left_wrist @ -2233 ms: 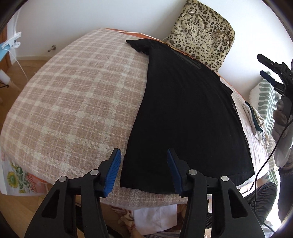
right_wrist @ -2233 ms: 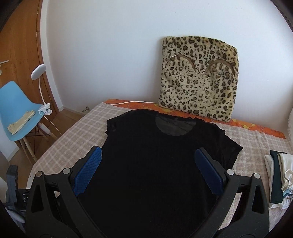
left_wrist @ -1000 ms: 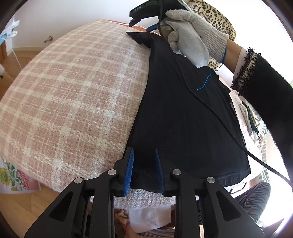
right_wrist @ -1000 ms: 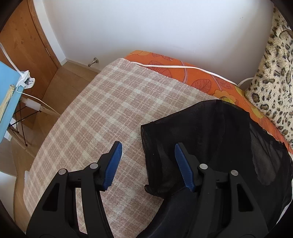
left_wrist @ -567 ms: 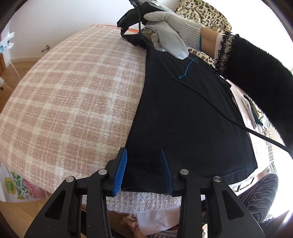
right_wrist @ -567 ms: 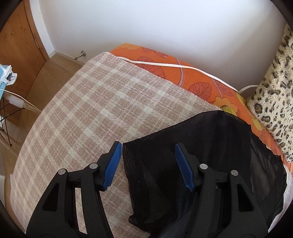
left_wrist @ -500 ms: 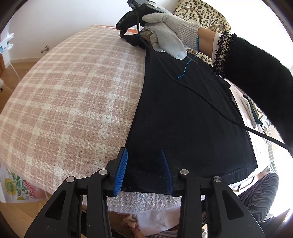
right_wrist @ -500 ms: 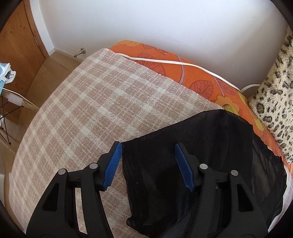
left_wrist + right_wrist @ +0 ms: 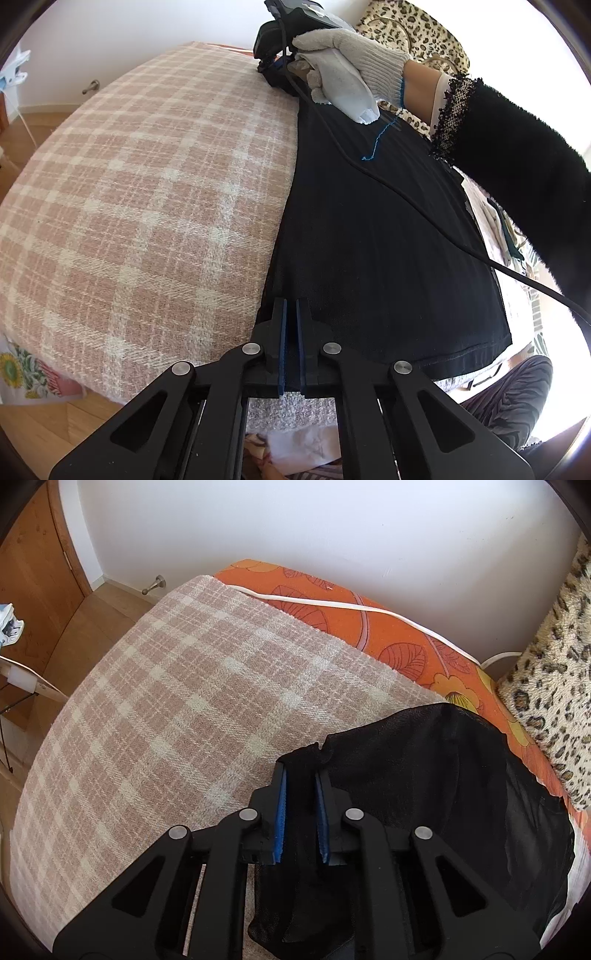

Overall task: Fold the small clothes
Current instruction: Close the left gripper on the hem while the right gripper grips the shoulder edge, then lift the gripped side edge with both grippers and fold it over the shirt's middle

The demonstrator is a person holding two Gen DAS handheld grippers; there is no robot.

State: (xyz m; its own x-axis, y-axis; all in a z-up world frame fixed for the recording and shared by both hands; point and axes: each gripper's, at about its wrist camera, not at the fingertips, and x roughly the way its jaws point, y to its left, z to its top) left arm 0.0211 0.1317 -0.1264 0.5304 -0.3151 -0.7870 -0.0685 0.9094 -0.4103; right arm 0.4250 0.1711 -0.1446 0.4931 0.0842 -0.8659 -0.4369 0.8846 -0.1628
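Note:
A black T-shirt (image 9: 369,240) lies flat on the pink plaid blanket (image 9: 147,184). My left gripper (image 9: 290,306) is shut on the shirt's near left hem corner. At the far end, a gloved hand (image 9: 343,74) holds my right gripper (image 9: 275,70) at the shirt's left sleeve. In the right wrist view, the right gripper (image 9: 301,771) has its jaws closing, with the sheer sleeve of the T-shirt (image 9: 424,768) bunched between the blue pads and pressed by them.
A leopard-print cushion (image 9: 554,683) leans on the wall behind the shirt. An orange leaf-print sheet (image 9: 369,627) with a white cable (image 9: 332,605) borders the blanket (image 9: 184,701). A black cable (image 9: 406,199) trails over the shirt. Folded clothes (image 9: 498,221) lie at the right.
Both grippers have closed: the left on the hem corner, the right on the sleeve, whose edge has bunched up between the pads. The right gripper came down onto the sleeve first.

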